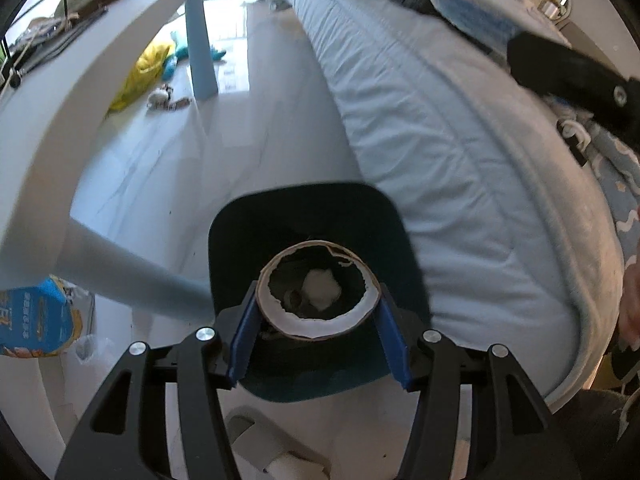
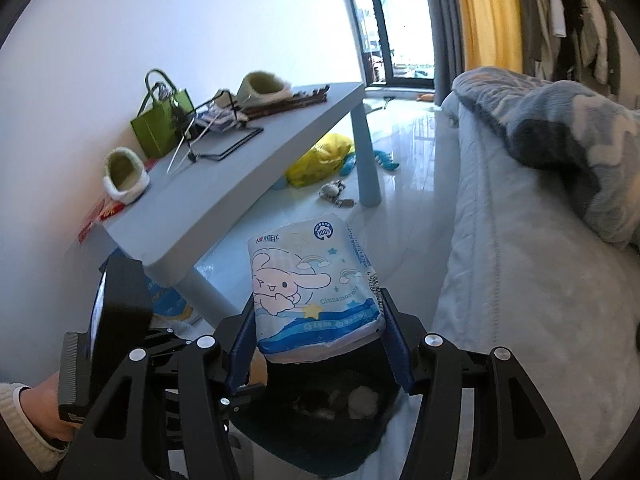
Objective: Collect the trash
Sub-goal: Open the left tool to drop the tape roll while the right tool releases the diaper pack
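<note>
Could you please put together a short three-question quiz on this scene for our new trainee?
1. What does the left claw hold?
2. True or false: the tissue pack lies on the grey table.
3. Where does the dark bin stand? A) on the bed B) on the floor beside the bed C) on the table

Key: 1. A cardboard tube. 2. False; the right claw grips it above the bin. 3. B.

Two slippers [image 2: 126, 174] (green), one bin [image 1: 316, 216], one tube [image 1: 318, 292]
</note>
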`<state>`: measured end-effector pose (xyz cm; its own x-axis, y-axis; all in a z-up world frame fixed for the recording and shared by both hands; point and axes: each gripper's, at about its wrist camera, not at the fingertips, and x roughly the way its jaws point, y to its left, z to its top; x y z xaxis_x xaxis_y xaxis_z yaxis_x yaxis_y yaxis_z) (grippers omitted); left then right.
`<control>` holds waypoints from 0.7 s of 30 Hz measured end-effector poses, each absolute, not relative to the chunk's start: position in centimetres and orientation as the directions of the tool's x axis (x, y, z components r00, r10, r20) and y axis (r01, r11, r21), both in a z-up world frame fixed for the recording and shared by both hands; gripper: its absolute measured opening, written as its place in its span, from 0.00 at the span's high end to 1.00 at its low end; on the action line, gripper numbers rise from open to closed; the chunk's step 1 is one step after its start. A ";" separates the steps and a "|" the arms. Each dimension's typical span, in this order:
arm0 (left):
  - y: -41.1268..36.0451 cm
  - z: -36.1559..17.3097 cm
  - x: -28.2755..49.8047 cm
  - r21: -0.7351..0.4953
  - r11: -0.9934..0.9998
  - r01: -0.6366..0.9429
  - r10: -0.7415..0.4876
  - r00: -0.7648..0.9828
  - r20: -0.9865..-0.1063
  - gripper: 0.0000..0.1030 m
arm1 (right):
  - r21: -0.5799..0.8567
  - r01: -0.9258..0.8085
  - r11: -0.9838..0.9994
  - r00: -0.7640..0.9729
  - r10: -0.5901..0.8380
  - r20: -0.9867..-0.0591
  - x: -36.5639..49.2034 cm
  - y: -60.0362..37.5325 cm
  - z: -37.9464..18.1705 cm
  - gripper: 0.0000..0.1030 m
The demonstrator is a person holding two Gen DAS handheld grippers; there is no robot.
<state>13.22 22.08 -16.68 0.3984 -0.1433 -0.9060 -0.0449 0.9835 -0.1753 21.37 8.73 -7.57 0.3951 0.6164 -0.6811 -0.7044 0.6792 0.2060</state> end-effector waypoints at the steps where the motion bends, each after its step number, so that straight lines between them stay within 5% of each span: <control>1: 22.4 -17.1 13.1 -0.174 0.984 -0.043 -0.144 0.389 -0.910 0.43 | 0.204 -0.706 0.678 0.391 0.614 -0.686 21.3 9.1 -7.8 0.45; 12: 23.9 -18.9 12.4 -0.178 0.983 -0.039 -0.156 0.322 -0.934 0.24 | 0.187 -0.706 0.684 0.354 0.569 -0.742 21.6 11.0 -9.9 0.45; 21: 25.6 -17.5 11.8 -0.198 0.977 -0.077 -0.157 0.368 -0.916 0.23 | 0.175 -0.702 0.690 0.301 0.510 -0.806 21.7 12.1 -12.7 0.45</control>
<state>11.84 25.58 -17.51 0.3681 -0.1568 -0.9165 -0.0766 0.9772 -0.1979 21.75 12.12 -12.69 0.3007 0.5102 -0.8058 -0.7020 0.6903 0.1752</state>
